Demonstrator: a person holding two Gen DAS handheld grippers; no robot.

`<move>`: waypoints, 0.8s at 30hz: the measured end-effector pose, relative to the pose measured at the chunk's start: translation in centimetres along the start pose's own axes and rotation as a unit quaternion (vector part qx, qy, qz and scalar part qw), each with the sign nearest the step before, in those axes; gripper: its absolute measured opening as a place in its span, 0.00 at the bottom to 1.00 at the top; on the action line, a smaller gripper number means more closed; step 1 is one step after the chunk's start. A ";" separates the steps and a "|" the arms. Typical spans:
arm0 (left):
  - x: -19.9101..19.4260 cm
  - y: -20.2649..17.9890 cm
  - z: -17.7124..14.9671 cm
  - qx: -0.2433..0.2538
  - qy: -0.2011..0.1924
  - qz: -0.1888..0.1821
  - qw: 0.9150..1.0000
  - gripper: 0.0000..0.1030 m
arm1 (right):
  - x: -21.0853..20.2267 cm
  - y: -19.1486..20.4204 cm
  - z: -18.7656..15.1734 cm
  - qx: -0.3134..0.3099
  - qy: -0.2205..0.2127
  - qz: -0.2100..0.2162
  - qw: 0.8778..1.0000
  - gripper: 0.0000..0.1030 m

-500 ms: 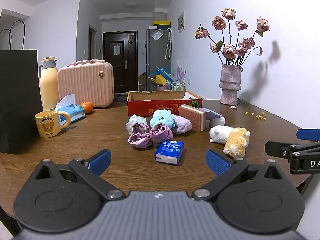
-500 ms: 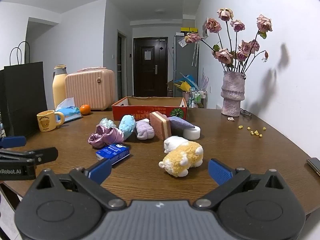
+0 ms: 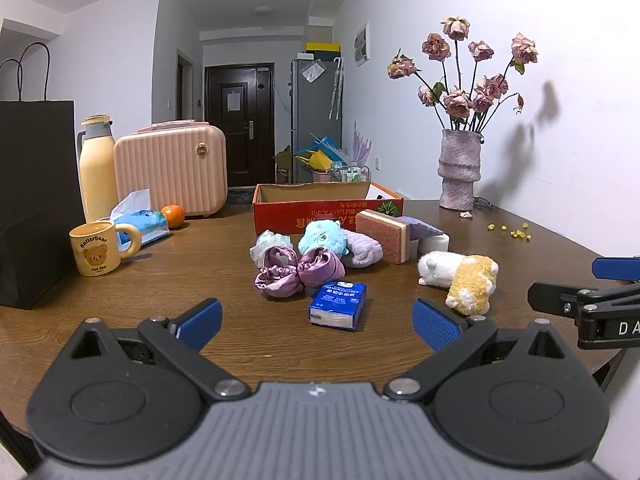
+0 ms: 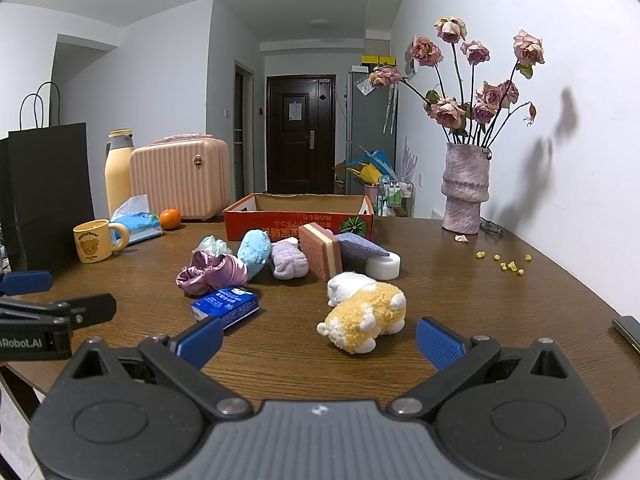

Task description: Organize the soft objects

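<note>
Lying low and centre in the right wrist view, the fluffy yellow-and-white plush animal (image 4: 366, 316) rests on the brown wooden surface (image 4: 460, 284); it looks light and squashy, best pinched across its body. Right gripper (image 4: 318, 342) and left gripper (image 3: 316, 320) hover with jaws released, empty.

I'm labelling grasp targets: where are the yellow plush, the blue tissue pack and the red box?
yellow plush (image 4: 366, 320): right wrist view, on its back.
blue tissue pack (image 3: 338, 304): left wrist view, top face.
red box (image 4: 276, 226): right wrist view, front wall.
</note>
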State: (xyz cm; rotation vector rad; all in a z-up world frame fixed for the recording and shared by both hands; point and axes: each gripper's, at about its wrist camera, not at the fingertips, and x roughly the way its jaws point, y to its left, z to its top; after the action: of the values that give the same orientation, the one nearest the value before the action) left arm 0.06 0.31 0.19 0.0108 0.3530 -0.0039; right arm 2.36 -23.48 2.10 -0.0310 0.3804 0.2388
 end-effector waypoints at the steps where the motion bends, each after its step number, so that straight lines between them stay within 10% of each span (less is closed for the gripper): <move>1: 0.0 0.0 0.0 0.000 0.000 0.000 1.000 1.00 | 0.1 0.0 -0.1 0.000 0.000 0.000 1.000 1.00; 24: -0.2 -0.3 0.1 0.001 -0.002 0.001 1.000 1.00 | -0.1 0.0 0.0 -0.002 -0.002 -0.001 1.000 1.00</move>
State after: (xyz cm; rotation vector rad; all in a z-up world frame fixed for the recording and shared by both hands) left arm -0.07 0.01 0.32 0.0132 0.3480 -0.0022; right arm 2.30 -23.47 2.13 -0.0352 0.3758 0.2369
